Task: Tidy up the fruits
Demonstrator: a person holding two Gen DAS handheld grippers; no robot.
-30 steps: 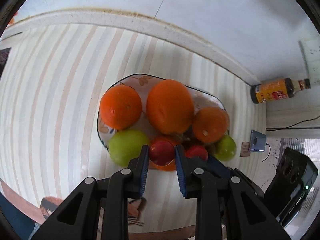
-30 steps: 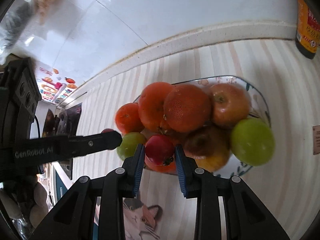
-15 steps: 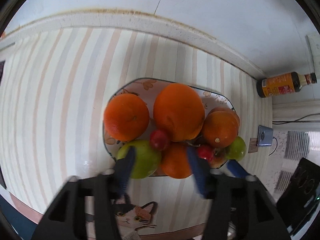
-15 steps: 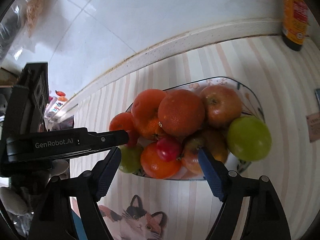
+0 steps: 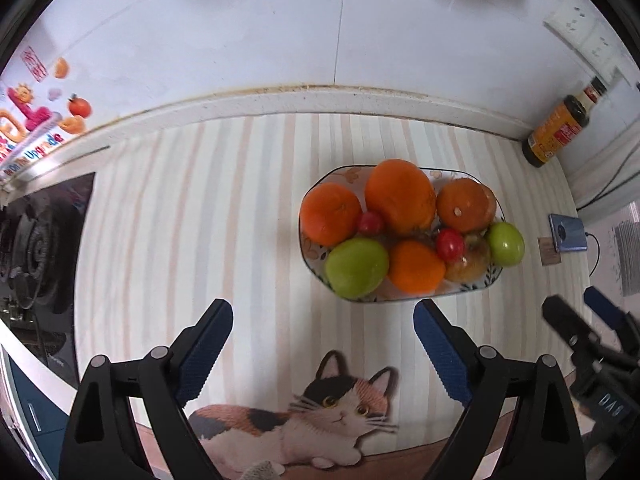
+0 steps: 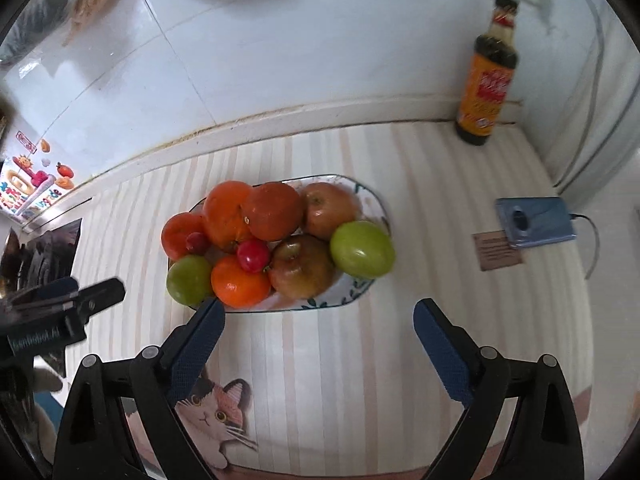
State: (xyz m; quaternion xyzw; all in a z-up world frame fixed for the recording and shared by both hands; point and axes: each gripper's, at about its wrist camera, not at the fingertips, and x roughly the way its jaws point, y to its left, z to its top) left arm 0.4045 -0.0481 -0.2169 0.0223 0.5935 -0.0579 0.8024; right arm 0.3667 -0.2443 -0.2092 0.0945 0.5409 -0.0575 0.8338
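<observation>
A patterned plate [image 5: 308, 248] [image 6: 362, 194] holds several oranges, two green apples, brownish apples and two small red fruits [image 5: 371, 222] [image 6: 253, 255]. One red fruit lies between two oranges, the other [image 5: 449, 243] on the pile's near side. My left gripper [image 5: 323, 334] is open and empty, pulled back in front of the plate. My right gripper [image 6: 318, 328] is open and empty, also short of the plate's near rim.
The striped mat [image 5: 200, 220] with a cat picture [image 5: 312, 412] covers the counter. A sauce bottle [image 6: 486, 84] stands by the back wall at right. A blue phone [image 6: 534, 222] on a cable lies right of the plate. A stove [image 5: 36, 236] is at left.
Both grippers let go of their small red fruits on the fruit pile, opened wide and drew back from the plate.
</observation>
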